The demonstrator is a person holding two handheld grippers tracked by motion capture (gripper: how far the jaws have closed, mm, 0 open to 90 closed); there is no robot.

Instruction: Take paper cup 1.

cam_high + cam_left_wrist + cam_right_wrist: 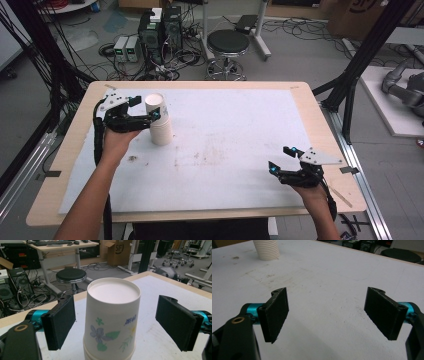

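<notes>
1. Two grippers stand open: the left gripper (115, 322) has its jaws spread either side of the top paper cup (112, 315) without pressing it, and the right gripper (328, 312) hovers empty over the white mat (225, 145), well apart.
2. That cup sits upside down on a cup stack (161, 127) at the mat's far left.
3. Closing too low could pinch a second cup as well.
4. An off-centre squeeze could tip the stack.

Each hand carries a black gripper: the left gripper (146, 108) and the right gripper (281, 159) have flat, rectangular black jaws on turquoise mounts, a grey three-cornered plate on top and a black cable trailing along the bare forearm. A brass-ringed hole marks each body.
</notes>
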